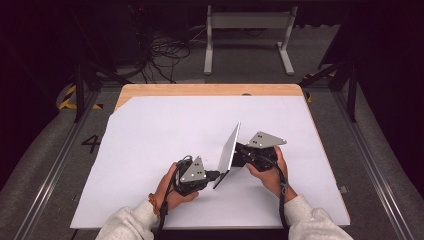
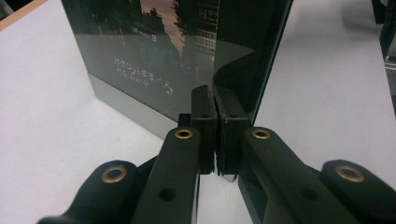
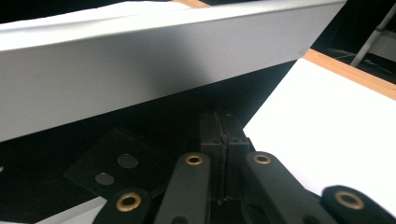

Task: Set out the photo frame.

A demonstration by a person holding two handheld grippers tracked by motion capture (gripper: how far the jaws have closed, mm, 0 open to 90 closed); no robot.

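A person seated at a counter (image 1: 150, 150) covered in white sheeting holds a thin, flat panel (image 1: 229, 150) between two hand-held tongs, the panel standing tilted on its edge near the middle of the near half of the surface. The left tongs (image 1: 212, 176) are clenched on the panel's lower near corner; in the left gripper view the two black pads (image 2: 205, 112) press together over its thin edge, with the dark glossy face (image 2: 149, 56) of the panel and its grey border rising beyond them. The right tongs (image 1: 240, 152) meet the panel from the other side, about halfway up; in the right gripper view their jaws are pressed together with nothing visible between them, the panel's pale grey back (image 3: 140, 70) slanting just above. Both hands rest low over the counter, sleeves entering from the bottom of the high view
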